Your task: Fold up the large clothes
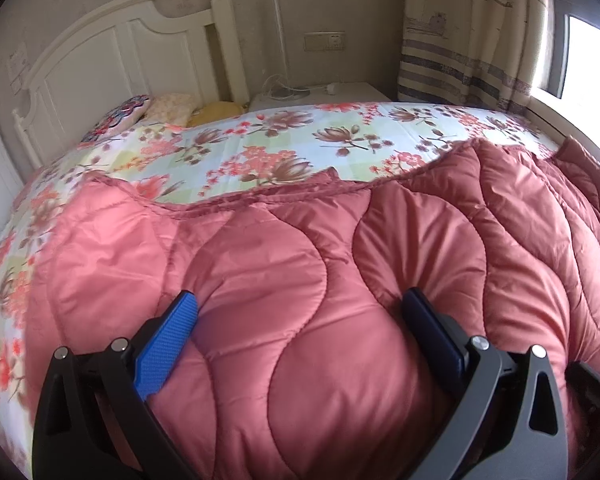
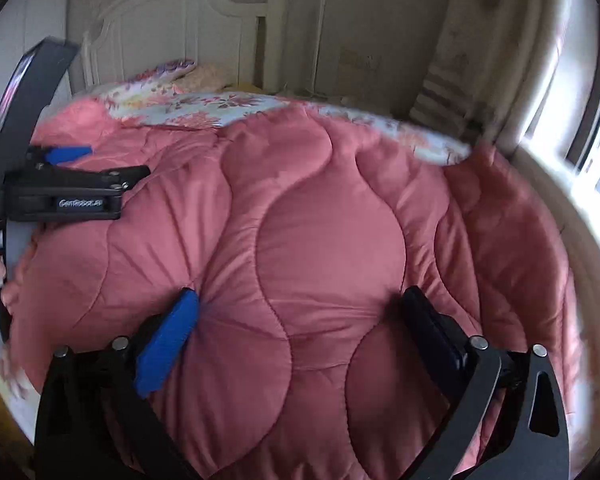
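Both sets of jaws stand wide and pushed into the pink quilt (image 1: 300,280), gripping nothing. The left gripper (image 1: 300,308) sits toward the headboard (image 1: 112,52) side of the right gripper (image 2: 300,308). To fold cleanly, I'd close each on a good bunch of the near edge before lifting, keeping both level. The quilt is puffy, wavy-stitched and slippery-looking, spread over the foot of the bed, the flowered sheet (image 1: 300,136) showing between it and the headboard.
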Demonstrator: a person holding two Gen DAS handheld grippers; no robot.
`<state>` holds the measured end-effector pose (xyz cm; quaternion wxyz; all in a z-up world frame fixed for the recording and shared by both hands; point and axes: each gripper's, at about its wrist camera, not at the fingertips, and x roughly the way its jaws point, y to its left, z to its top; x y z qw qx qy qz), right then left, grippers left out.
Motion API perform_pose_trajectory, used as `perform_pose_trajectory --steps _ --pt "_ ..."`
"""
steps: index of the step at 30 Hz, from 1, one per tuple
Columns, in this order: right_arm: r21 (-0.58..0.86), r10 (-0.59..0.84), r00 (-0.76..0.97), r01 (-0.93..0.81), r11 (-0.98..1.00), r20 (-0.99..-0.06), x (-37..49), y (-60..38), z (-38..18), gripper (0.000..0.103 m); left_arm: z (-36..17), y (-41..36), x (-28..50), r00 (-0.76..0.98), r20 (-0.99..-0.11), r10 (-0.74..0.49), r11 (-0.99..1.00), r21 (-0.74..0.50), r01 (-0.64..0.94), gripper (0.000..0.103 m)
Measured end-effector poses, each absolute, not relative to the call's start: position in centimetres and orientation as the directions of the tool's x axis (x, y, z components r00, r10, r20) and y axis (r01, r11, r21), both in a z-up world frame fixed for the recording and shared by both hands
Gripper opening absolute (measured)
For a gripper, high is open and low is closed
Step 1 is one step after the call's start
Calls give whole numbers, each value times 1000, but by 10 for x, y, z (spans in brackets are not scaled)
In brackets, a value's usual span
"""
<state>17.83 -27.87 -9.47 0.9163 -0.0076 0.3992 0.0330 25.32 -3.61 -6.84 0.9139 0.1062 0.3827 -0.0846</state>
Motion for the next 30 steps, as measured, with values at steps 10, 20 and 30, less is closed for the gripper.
perform_pose_trajectory --steps 10,20,30 --pt "-2 46 675 -70 998 -736 175 -280 -96 98 -80 -64 179 748 -654 -117 934 184 307 101" --pt "-8 35 674 -61 998 -737 176 -286 -91 98 -52 -7 191 739 -670 -77 972 113 204 101" --pt "158 23 652 149 976 -758 154 -383 -115 98 -79 70 213 710 -705 -10 996 54 67 101"
